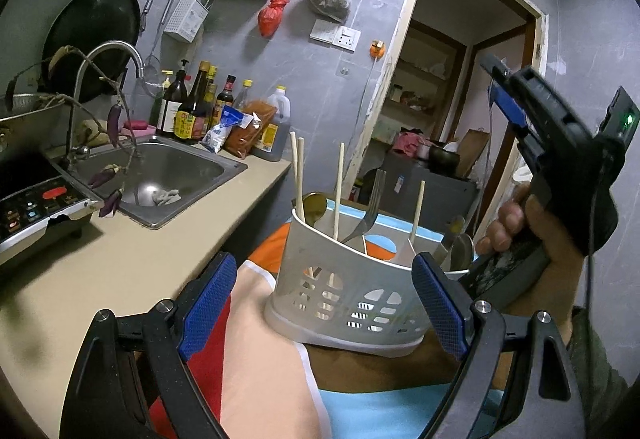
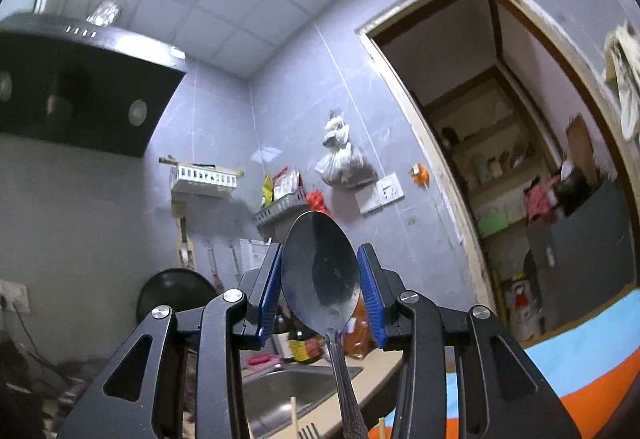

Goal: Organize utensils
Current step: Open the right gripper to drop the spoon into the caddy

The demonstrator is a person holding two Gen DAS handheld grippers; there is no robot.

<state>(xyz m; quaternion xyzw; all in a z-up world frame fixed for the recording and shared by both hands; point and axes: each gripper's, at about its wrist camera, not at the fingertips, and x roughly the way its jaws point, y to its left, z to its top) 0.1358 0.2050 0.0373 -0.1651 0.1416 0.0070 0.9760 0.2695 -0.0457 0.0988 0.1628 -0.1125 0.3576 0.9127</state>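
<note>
A white plastic utensil caddy (image 1: 352,279) stands on a colourful mat (image 1: 264,351). It holds several chopsticks (image 1: 339,191), a fork (image 1: 370,207), a brass spoon (image 1: 314,205) and a knife (image 1: 452,239). My left gripper (image 1: 320,303) is open, its blue pads on either side of the caddy, near its front. My right gripper (image 2: 320,291) is shut on a metal spoon (image 2: 320,271), bowl up, handle hanging down. It is held high and also shows in the left wrist view (image 1: 520,107), above the caddy's right end.
A steel sink (image 1: 160,175) with a curved tap (image 1: 108,59) sits in the beige counter (image 1: 120,259) to the left, with sauce bottles (image 1: 200,107) behind it and an induction cooker (image 1: 36,203) at far left. An open doorway (image 1: 452,99) lies behind the caddy.
</note>
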